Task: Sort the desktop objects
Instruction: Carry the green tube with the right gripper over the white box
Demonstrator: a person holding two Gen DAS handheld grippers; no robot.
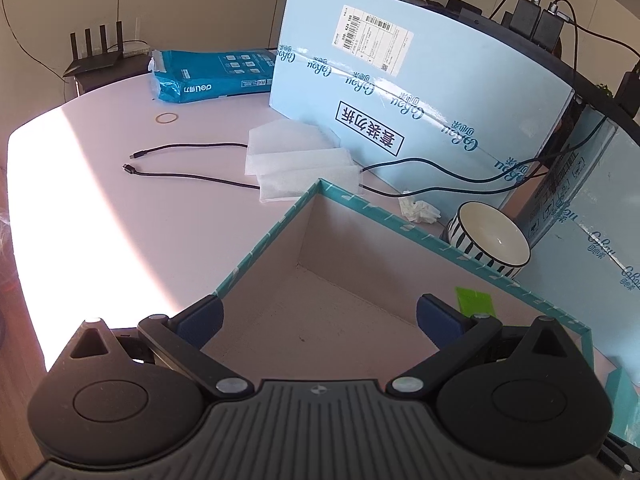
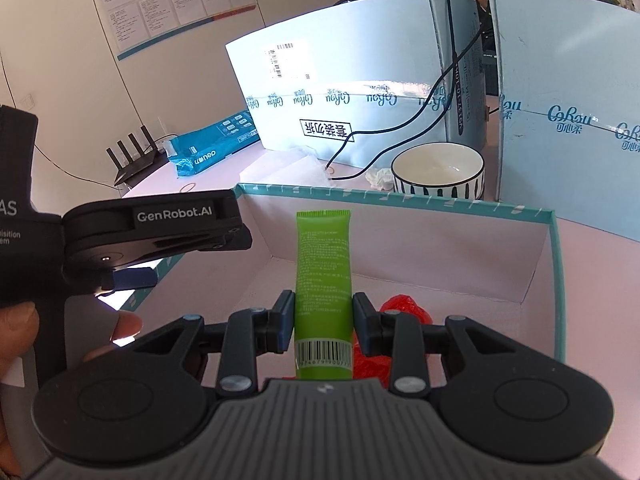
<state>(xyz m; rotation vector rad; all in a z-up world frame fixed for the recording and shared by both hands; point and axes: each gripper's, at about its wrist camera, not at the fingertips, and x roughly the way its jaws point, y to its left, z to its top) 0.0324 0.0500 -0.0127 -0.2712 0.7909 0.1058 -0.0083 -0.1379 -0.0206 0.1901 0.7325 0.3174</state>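
My right gripper point(image 2: 323, 312) is shut on a green tube point(image 2: 324, 264), barcode end toward me, held over the open teal-rimmed box point(image 2: 400, 197). Under the right finger, a red plastic wrapper point(image 2: 402, 306) lies on the box floor. My left gripper point(image 1: 318, 316) is open with nothing between its fingers and straddles the box's near left wall point(image 1: 260, 244). The crimped end of the green tube point(image 1: 474, 300) shows beside its right finger. In the right wrist view, the left gripper's blue pad point(image 2: 132, 278) sits just outside that wall, and a hand holds the gripper.
A striped bowl point(image 1: 492, 240) and a crumpled tissue point(image 1: 420, 210) lie behind the box. Two tall light-blue cartons point(image 1: 400, 92) stand at the back. White foam sheets point(image 1: 296, 160), black cables point(image 1: 192, 146), a rubber band point(image 1: 166, 118), a blue paper pack point(image 1: 208, 74) and a router point(image 1: 96, 52) are to the left.
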